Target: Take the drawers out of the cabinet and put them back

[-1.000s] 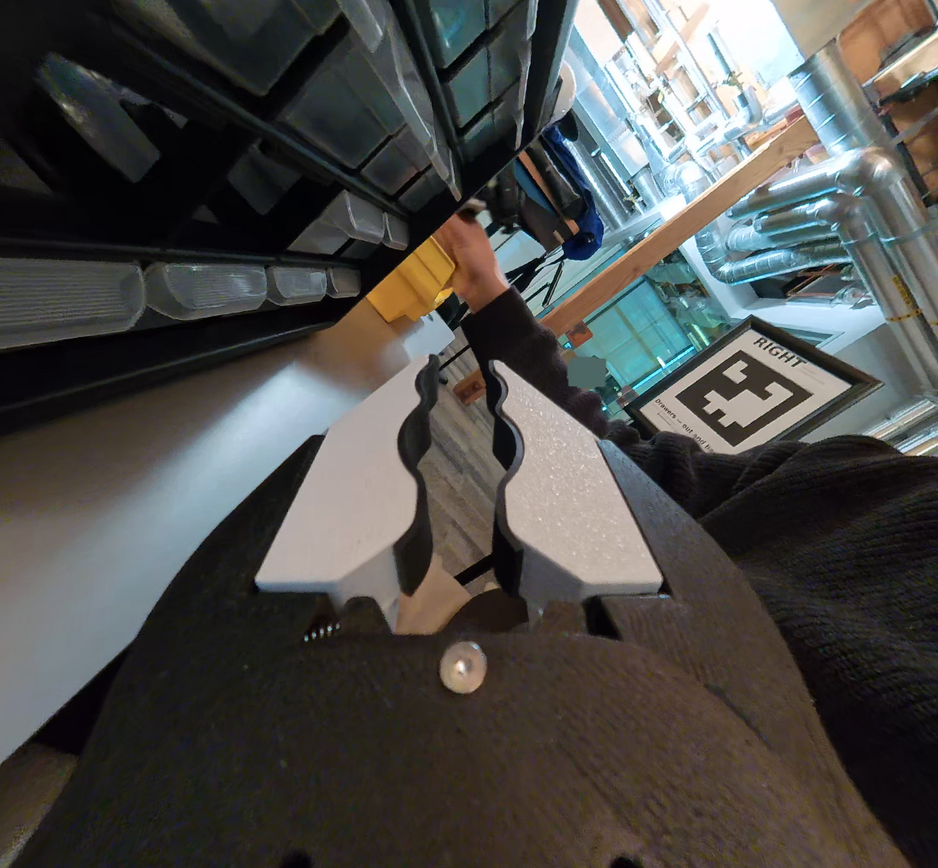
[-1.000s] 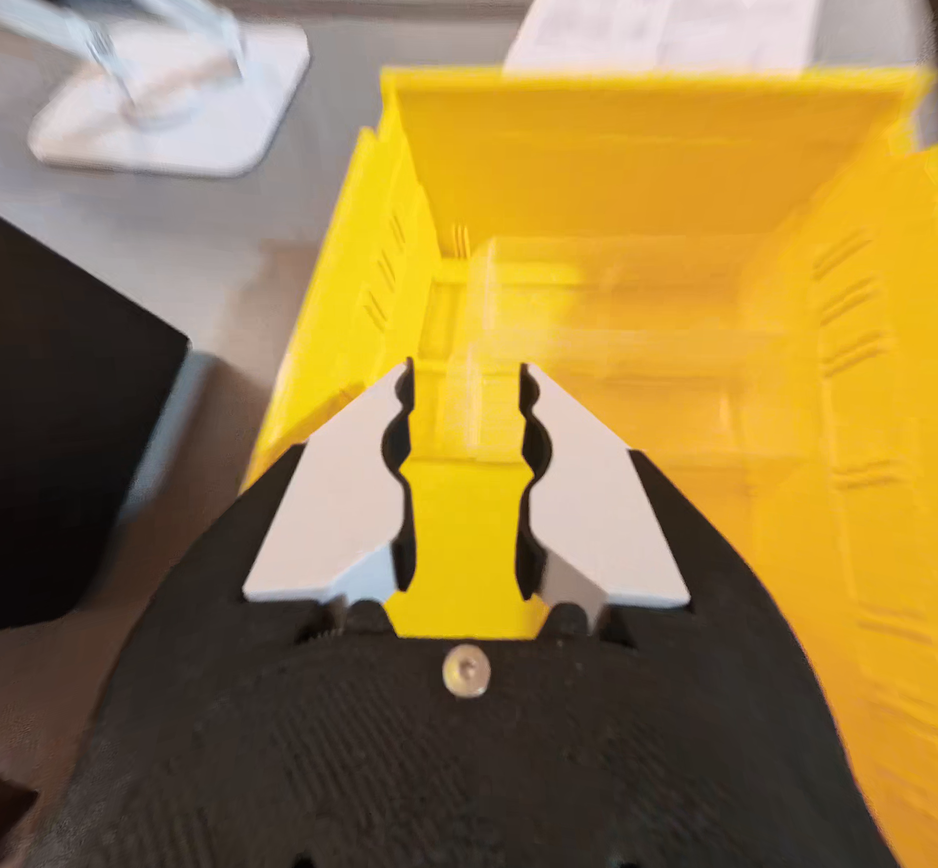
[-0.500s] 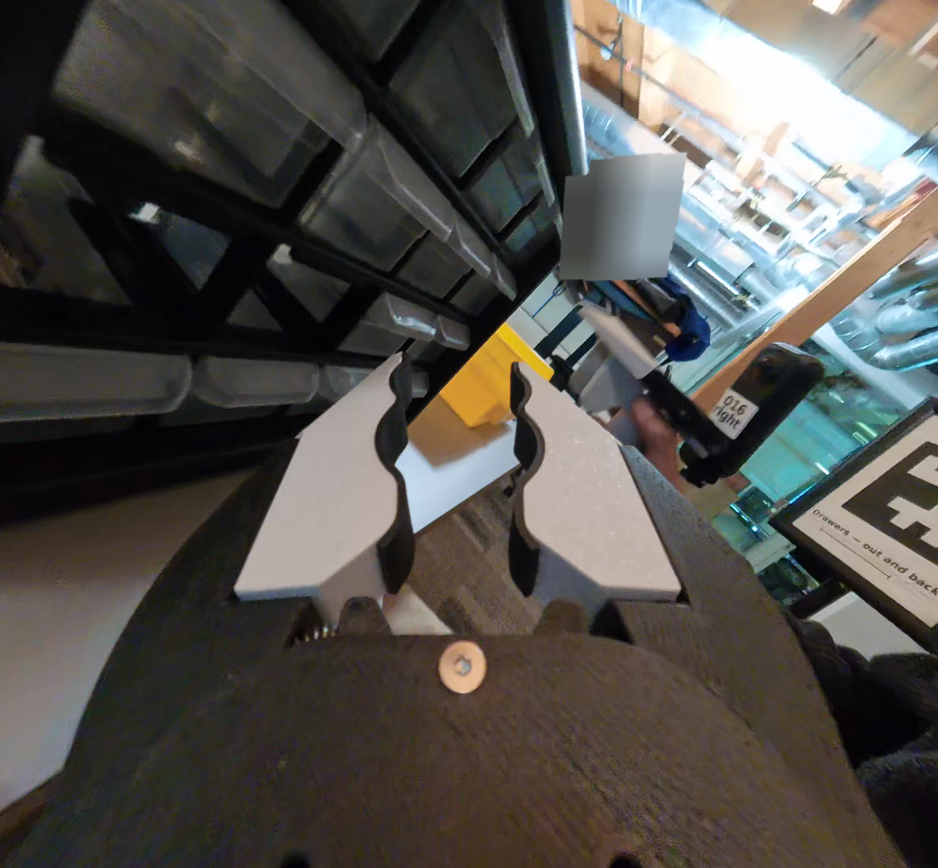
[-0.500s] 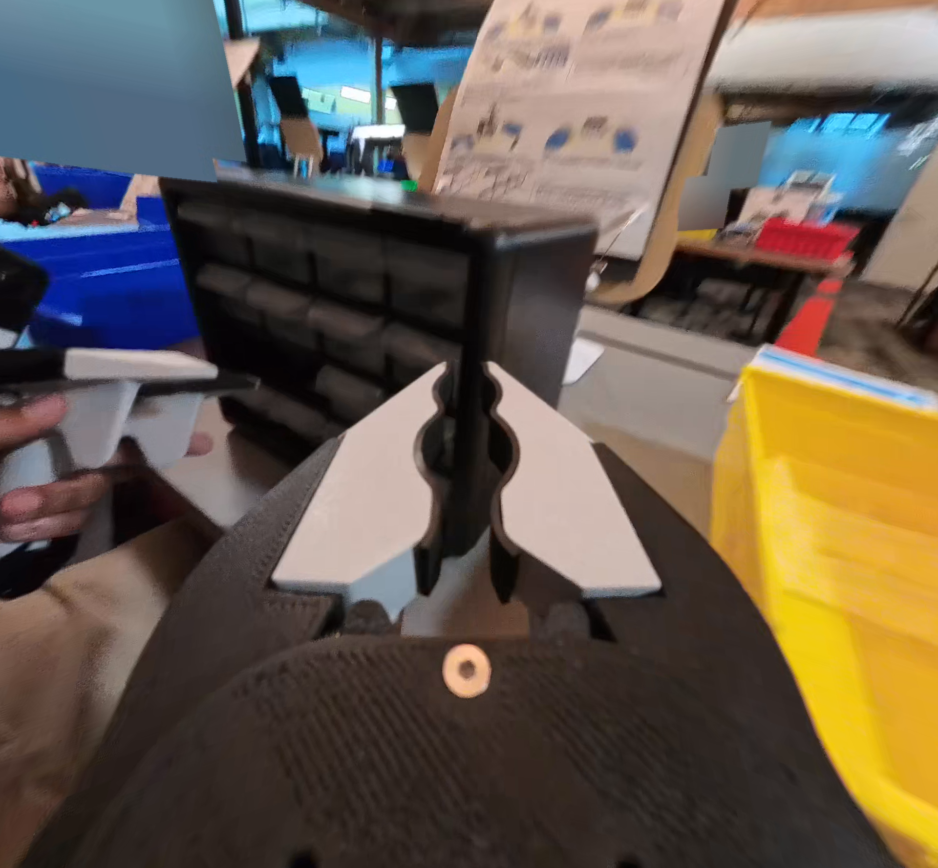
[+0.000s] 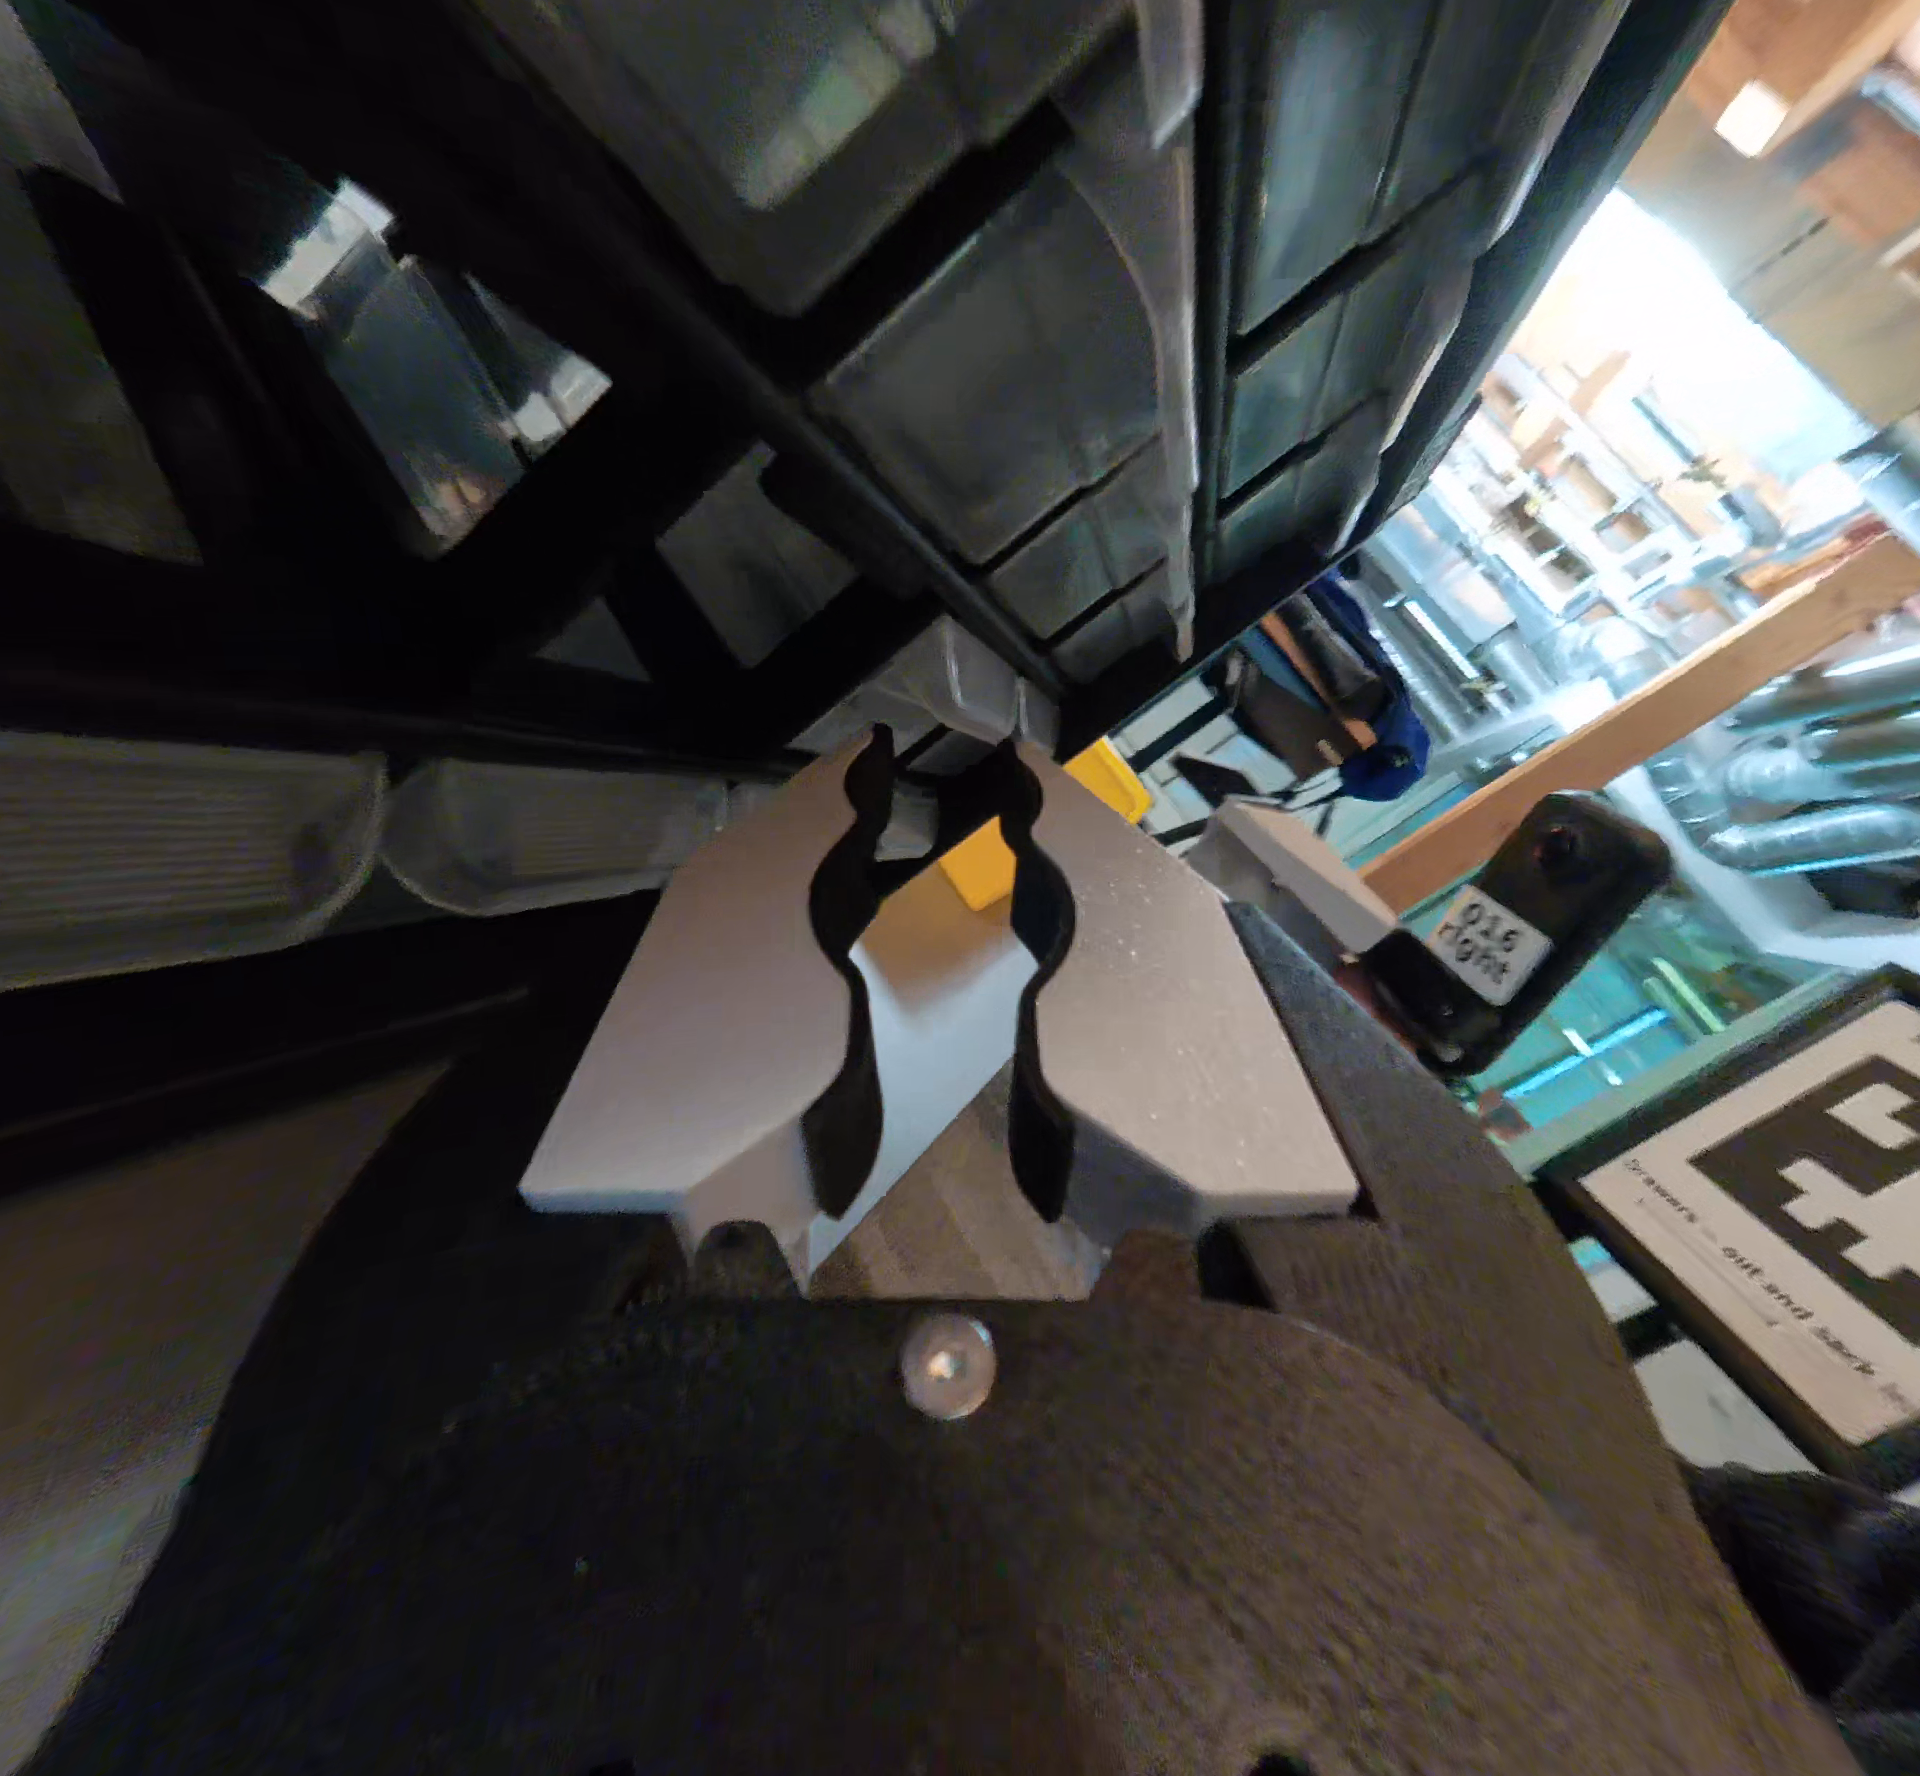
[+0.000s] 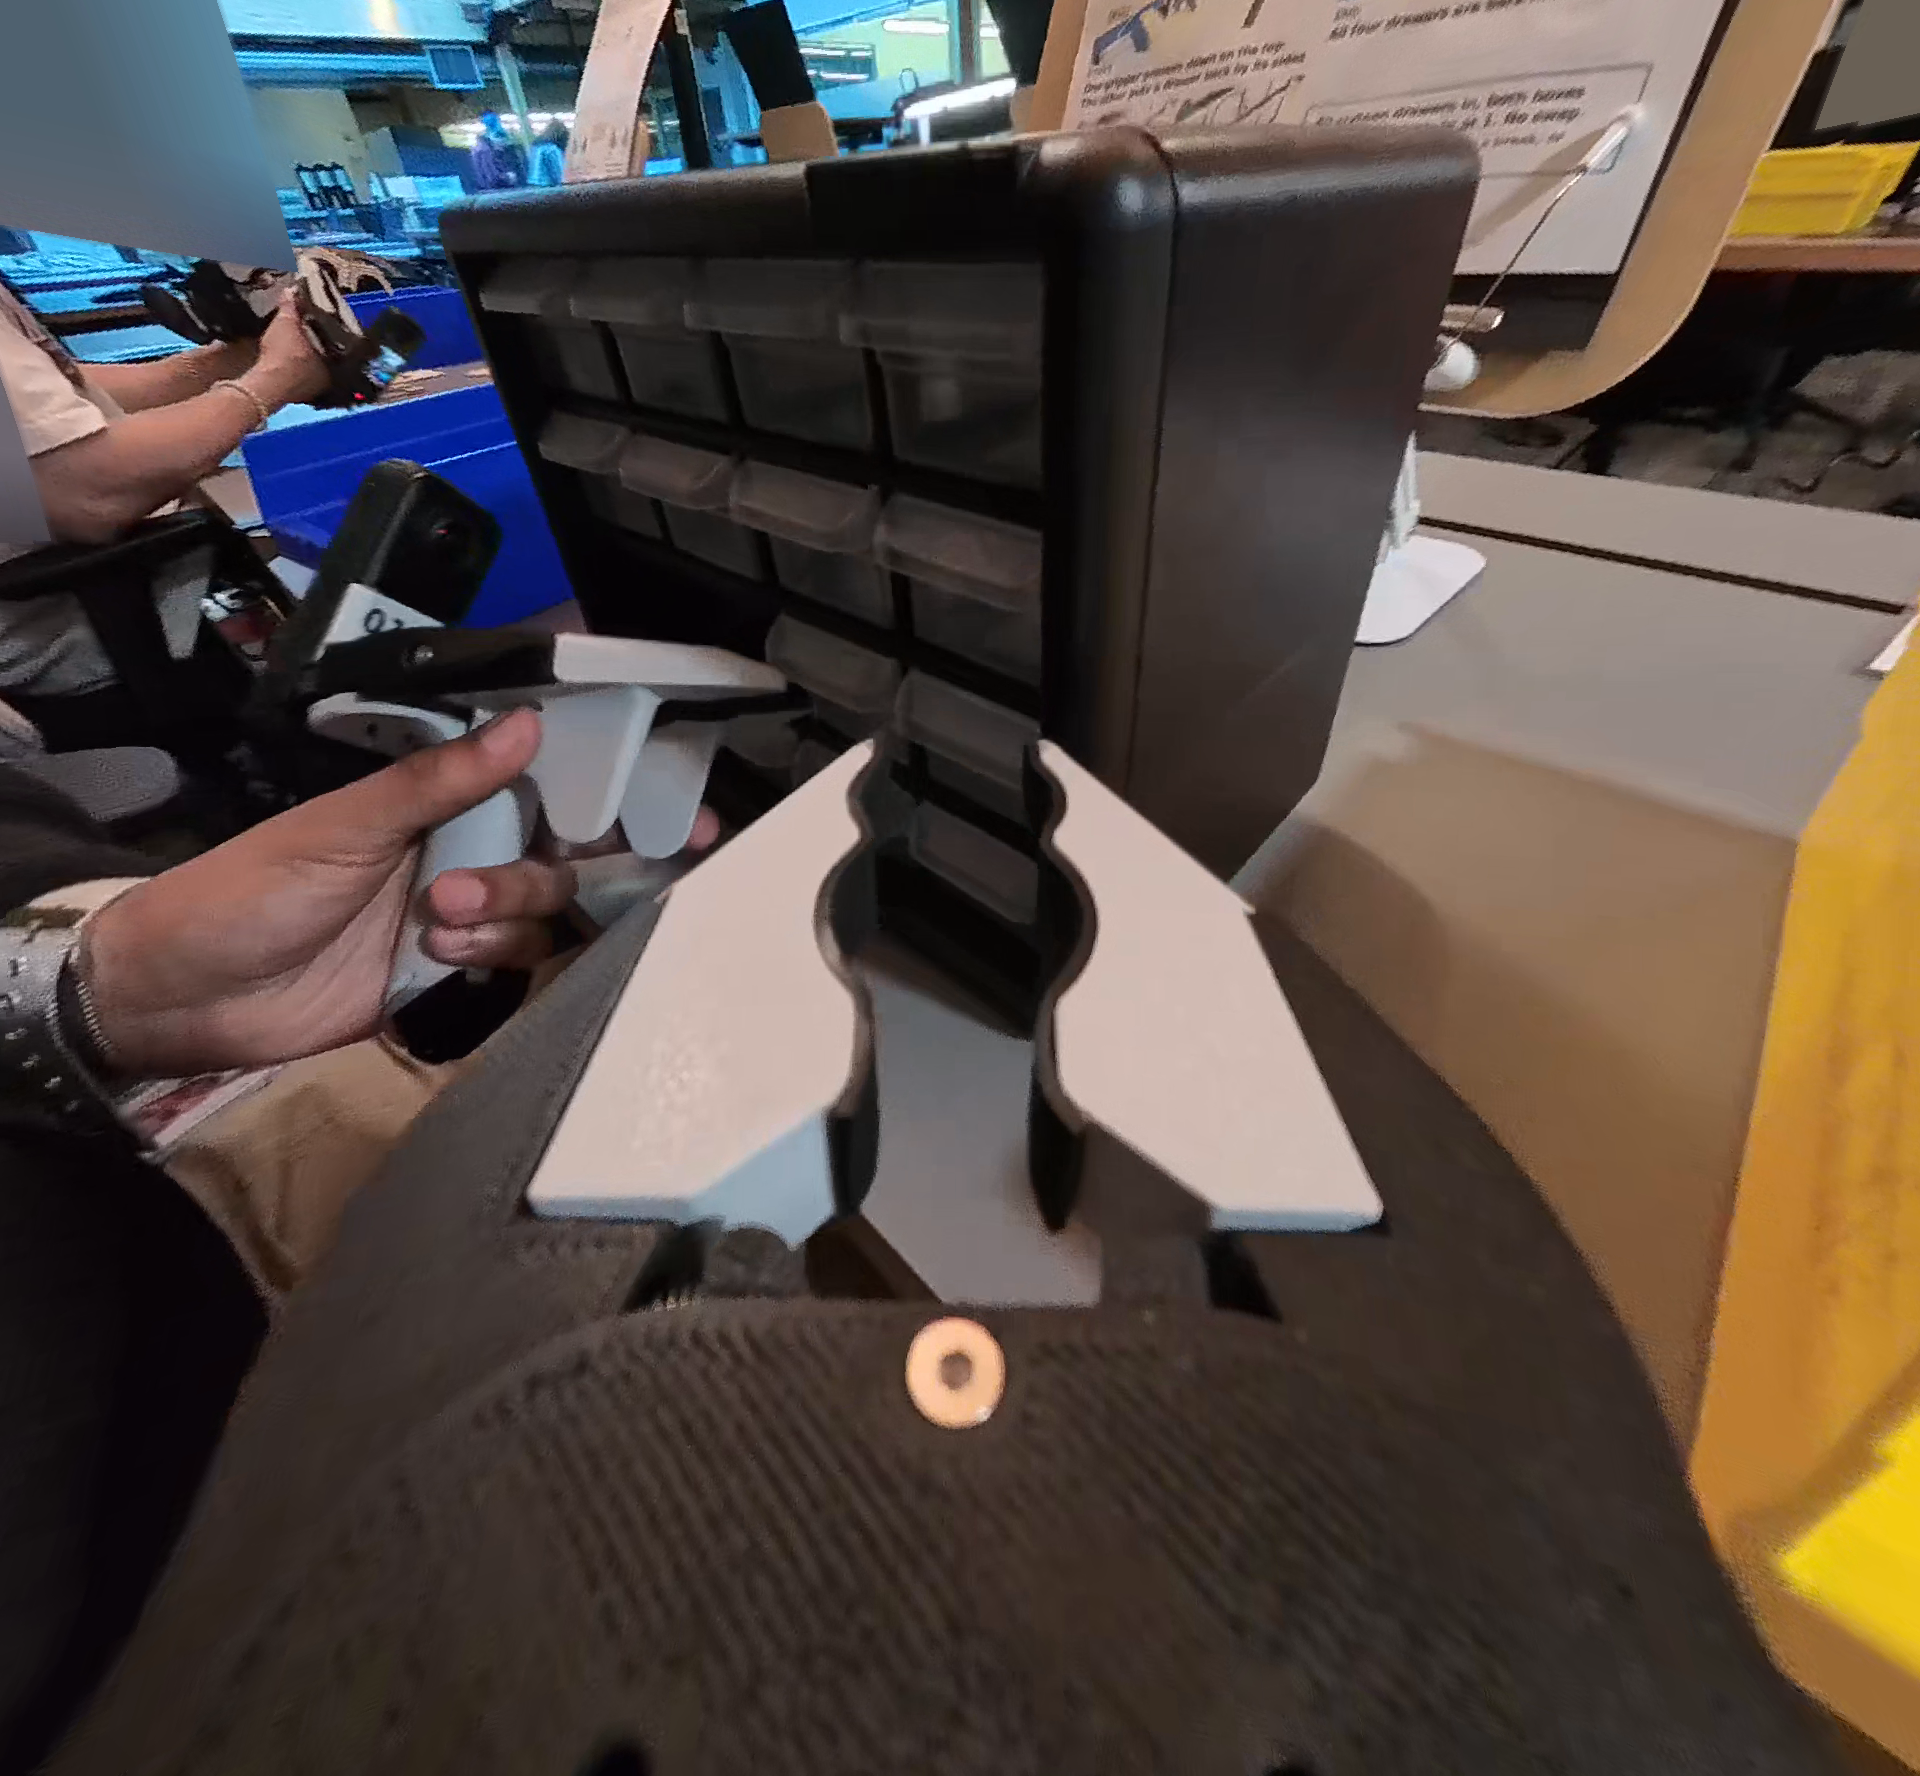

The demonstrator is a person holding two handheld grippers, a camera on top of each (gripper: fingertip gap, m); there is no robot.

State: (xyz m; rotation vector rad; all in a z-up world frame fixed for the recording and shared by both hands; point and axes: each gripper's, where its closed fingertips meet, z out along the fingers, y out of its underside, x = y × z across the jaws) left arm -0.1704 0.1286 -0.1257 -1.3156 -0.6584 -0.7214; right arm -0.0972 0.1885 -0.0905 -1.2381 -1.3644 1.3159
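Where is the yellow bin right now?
In the right wrist view the yellow bin sits on the table at the far right edge, right of the black cabinet.

Both wide-angle views bent straight lines at the edges. The left wrist view was dim, the black plastic drawer cabinet (image 5: 727, 292) shadowed and motion-smeared, with blown-out daylight at upper right. The right wrist view was evenly lit, softening toward its borders.
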